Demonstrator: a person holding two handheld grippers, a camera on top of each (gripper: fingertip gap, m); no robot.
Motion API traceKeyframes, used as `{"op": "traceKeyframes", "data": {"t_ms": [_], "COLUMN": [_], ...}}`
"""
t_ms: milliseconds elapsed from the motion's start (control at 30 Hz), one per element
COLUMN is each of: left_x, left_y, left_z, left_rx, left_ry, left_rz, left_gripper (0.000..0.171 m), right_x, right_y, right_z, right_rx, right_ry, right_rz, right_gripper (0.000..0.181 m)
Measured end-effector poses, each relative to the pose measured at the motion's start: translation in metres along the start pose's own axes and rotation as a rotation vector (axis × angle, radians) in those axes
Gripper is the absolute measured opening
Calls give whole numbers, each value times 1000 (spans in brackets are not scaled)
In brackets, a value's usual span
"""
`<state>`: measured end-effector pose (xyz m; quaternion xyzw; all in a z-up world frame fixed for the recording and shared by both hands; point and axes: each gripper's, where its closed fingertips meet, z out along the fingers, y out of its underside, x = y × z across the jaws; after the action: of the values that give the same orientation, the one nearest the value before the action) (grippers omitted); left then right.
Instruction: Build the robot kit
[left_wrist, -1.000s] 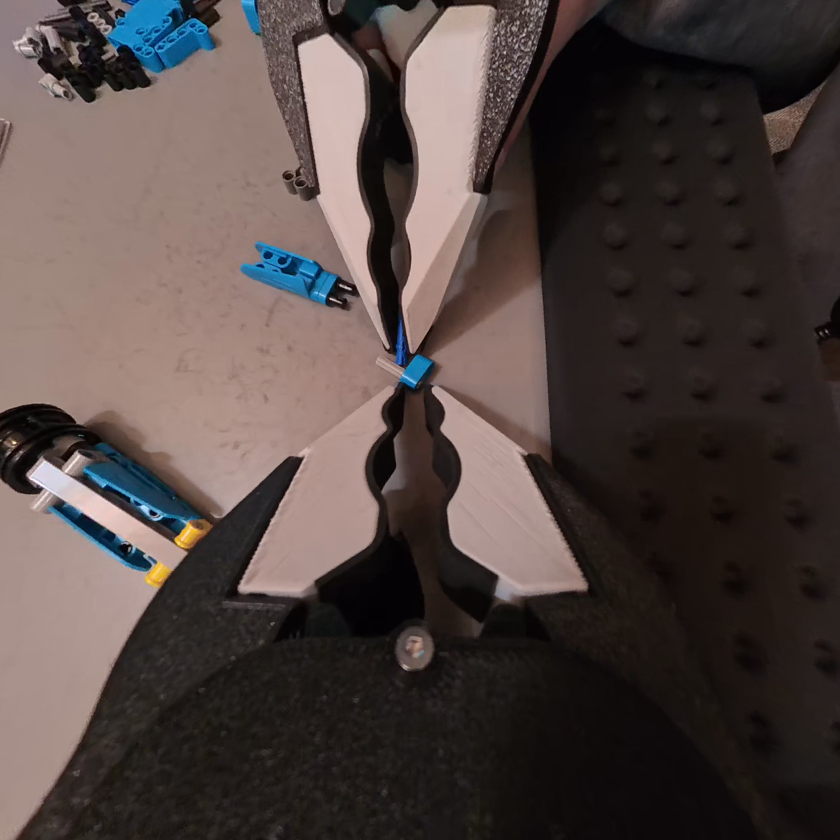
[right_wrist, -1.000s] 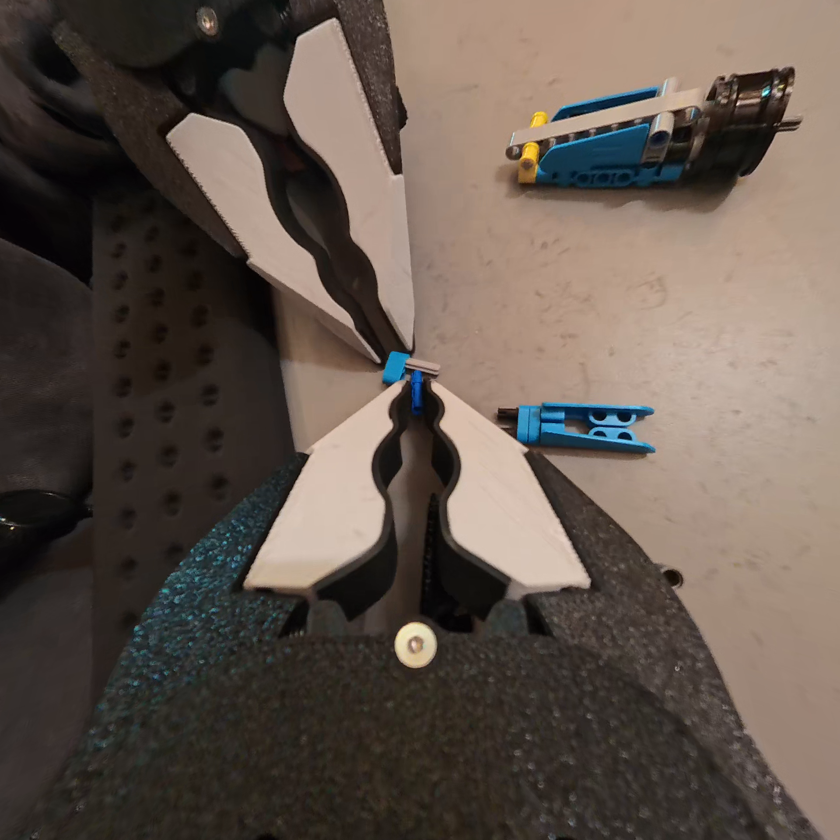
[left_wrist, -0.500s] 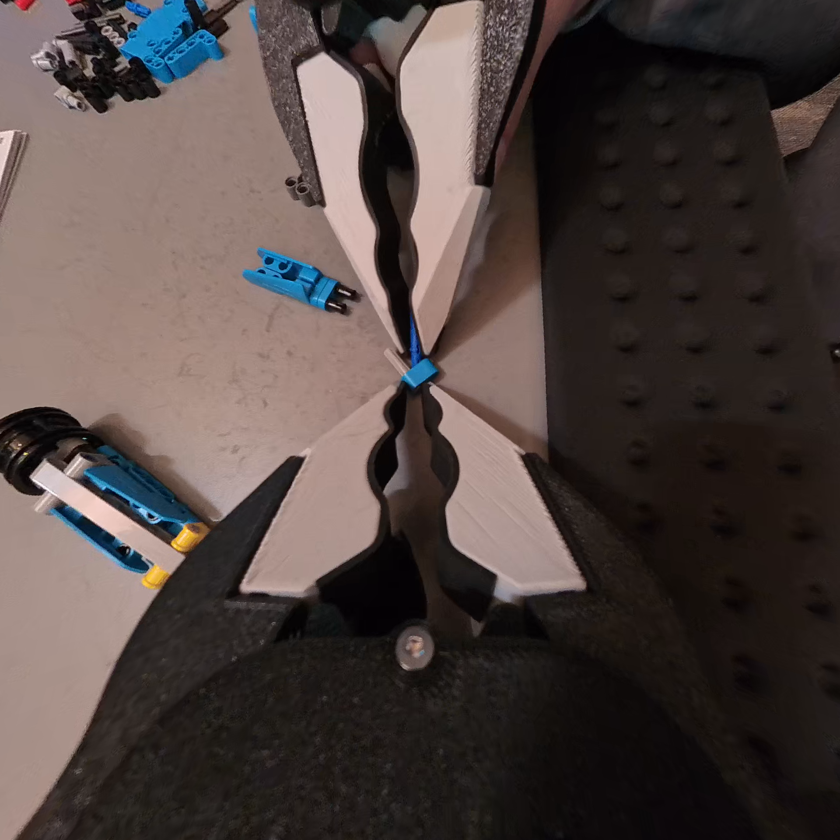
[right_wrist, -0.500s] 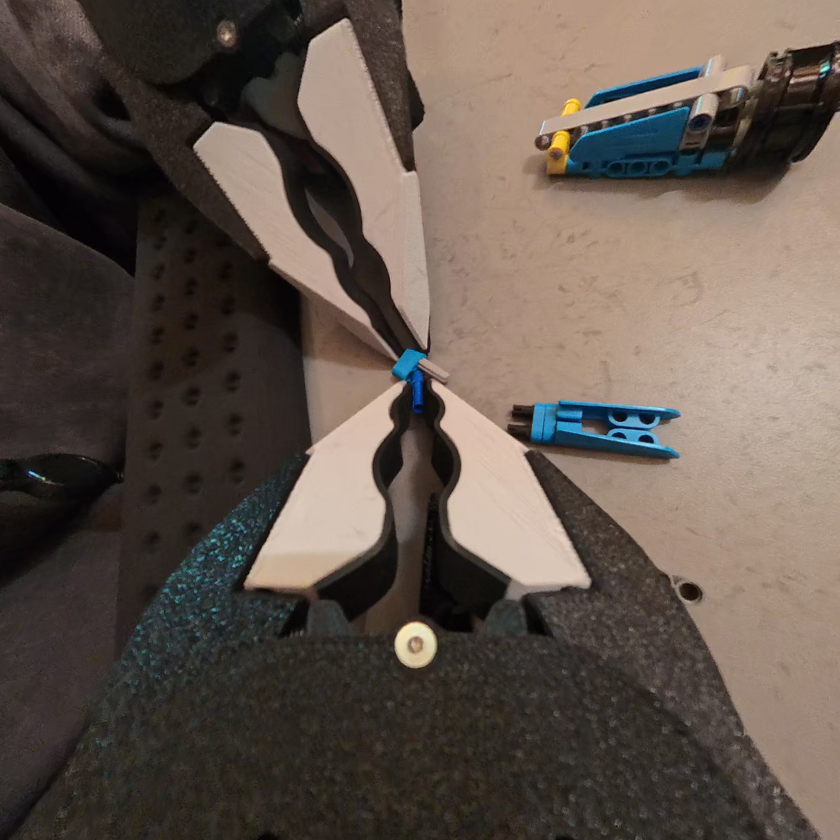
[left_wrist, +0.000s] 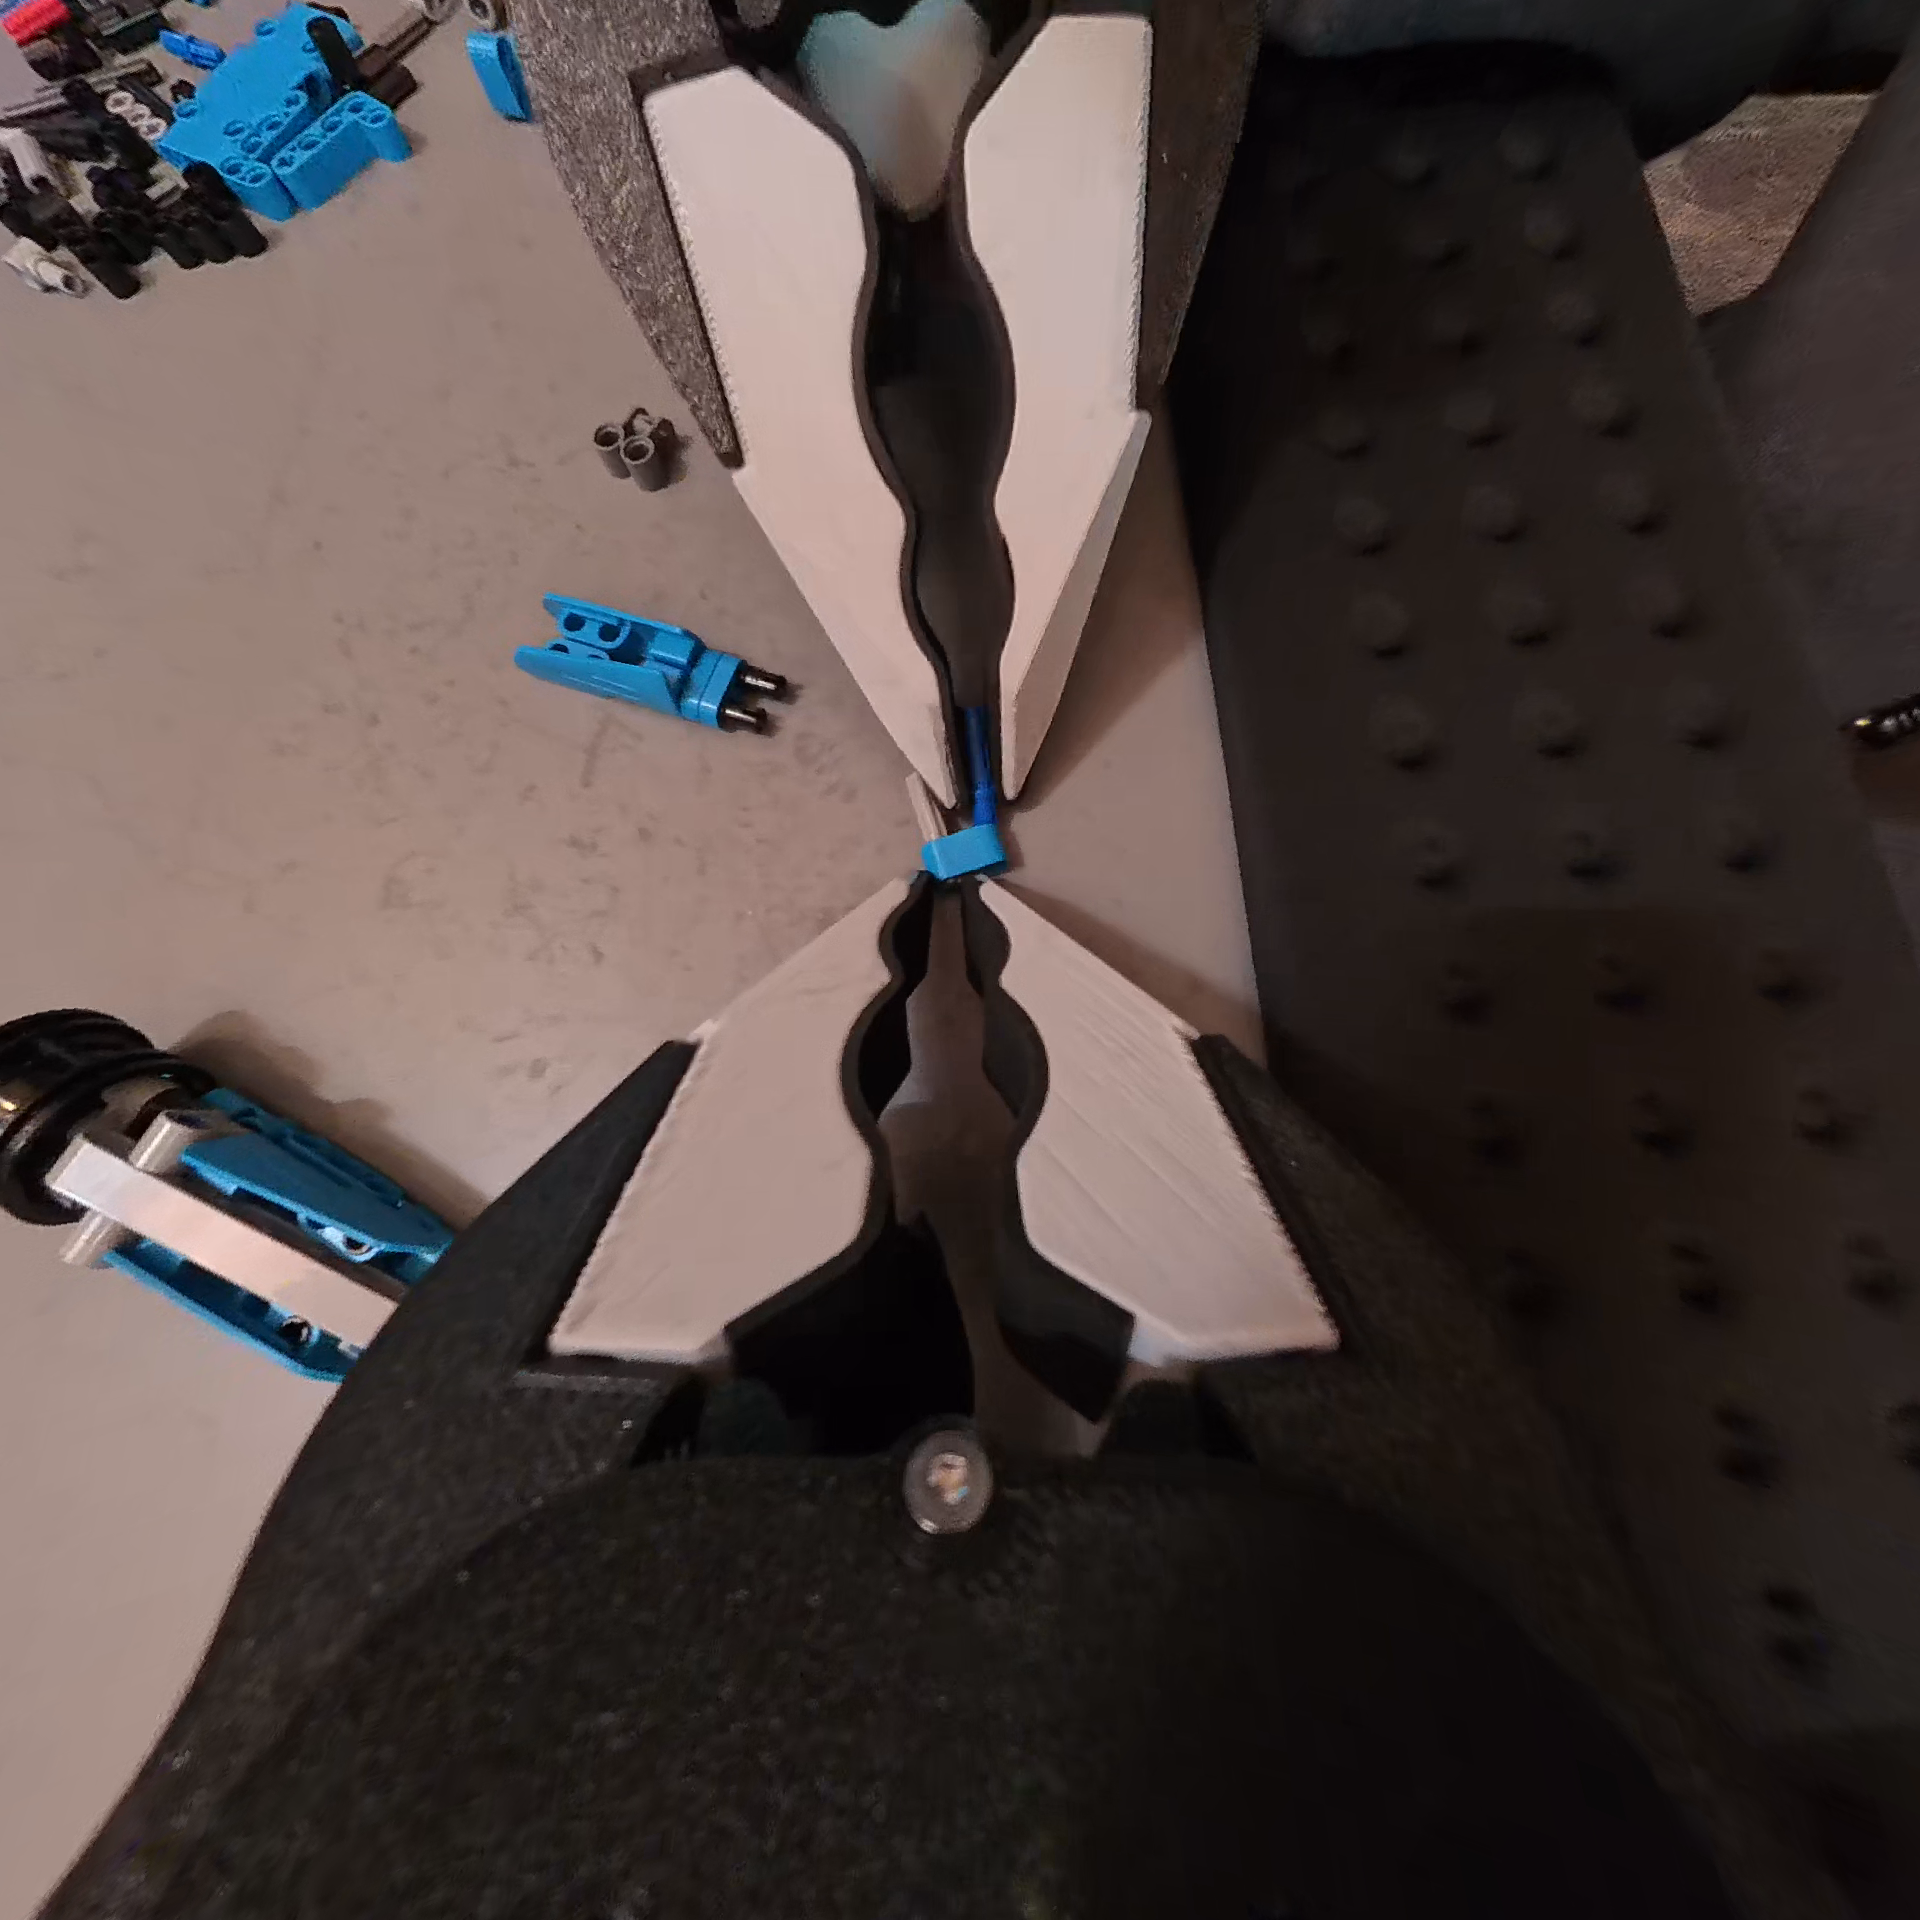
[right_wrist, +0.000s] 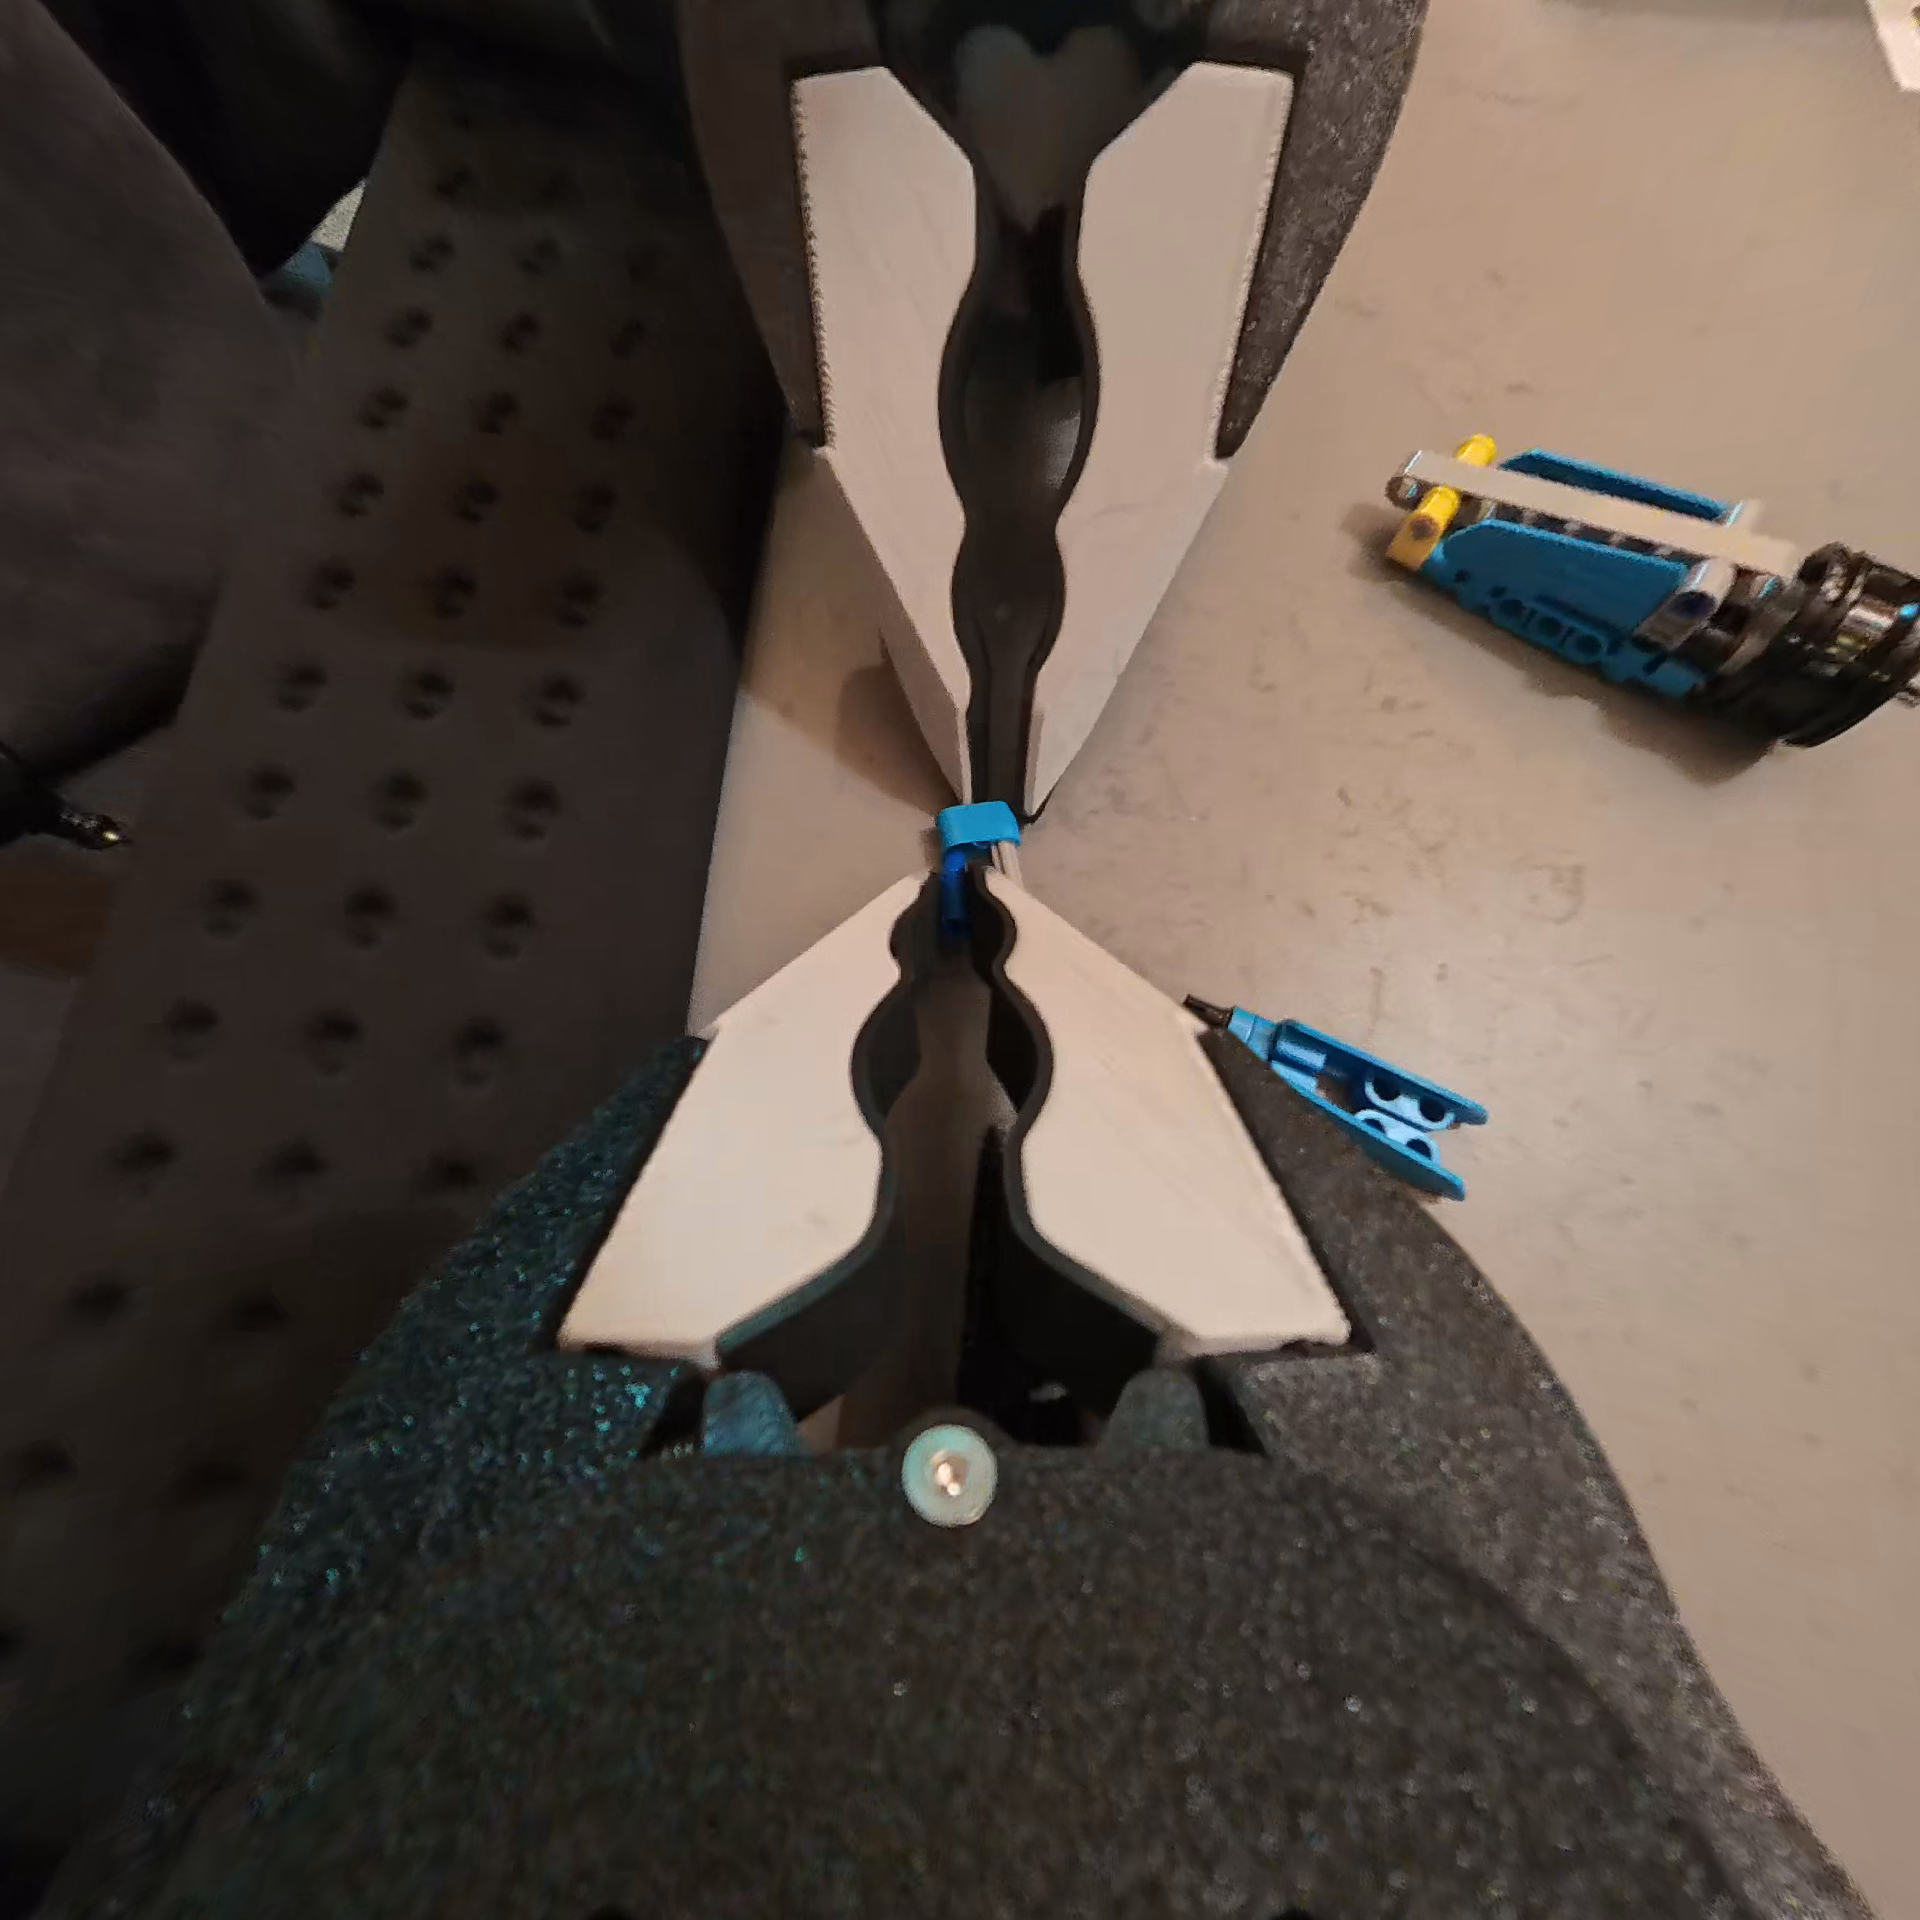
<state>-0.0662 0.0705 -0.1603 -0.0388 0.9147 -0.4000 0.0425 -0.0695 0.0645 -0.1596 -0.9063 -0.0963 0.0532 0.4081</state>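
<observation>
I have two tiny parts meeting tip to tip, raised over the table (left_wrist: 260, 852). My left gripper (left_wrist: 940, 883) has its jaws clenched on a small light-blue connector (left_wrist: 964, 852) with a short grey axle (left_wrist: 925, 805) through it; the connector sits right at the jaw tips, only just caught. My right gripper (right_wrist: 961, 883) faces it head-on, jaws clenched on a thin dark-blue pin (right_wrist: 951, 899) whose free end touches the connector. From the left wrist view the pin (left_wrist: 977, 764) runs back between the right jaws.

I judge the main risk to be slip: both holds are on the very ends of the jaws, so any push along the pin could drive it back into the right jaws or twist the connector out of the left ones. A slight angle between the two grippers could jam the pin at the hole's edge, and whether it is seated I cannot tell.

Beyond the jaws, to the side away from the dark studded mat (left_wrist: 1558, 831), a blue forked piece (left_wrist: 634, 665) with two black pins lies on the table. Farther out rests a blue-and-grey assembly (right_wrist: 1621, 592) with a black wheel. A pile of loose parts (left_wrist: 177, 145) lies well apart; a dropped part could bounce among these or roll off the table onto the mat.
</observation>
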Motion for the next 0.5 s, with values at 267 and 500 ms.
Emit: {"op": "traceKeyframes", "data": {"t_ms": [267,500], "left_x": [1,0], "left_y": [0,0], "left_z": [0,1], "left_rx": [-3,-5], "left_ry": [-52,-72], "left_rz": [48,41], "left_gripper": [4,4], "right_x": [4,3], "right_y": [-10,-7], "right_z": [-5,-3], "right_rx": [62,53], "right_ry": [16,-17], "right_rz": [23,54], "right_gripper": [4,5]}}
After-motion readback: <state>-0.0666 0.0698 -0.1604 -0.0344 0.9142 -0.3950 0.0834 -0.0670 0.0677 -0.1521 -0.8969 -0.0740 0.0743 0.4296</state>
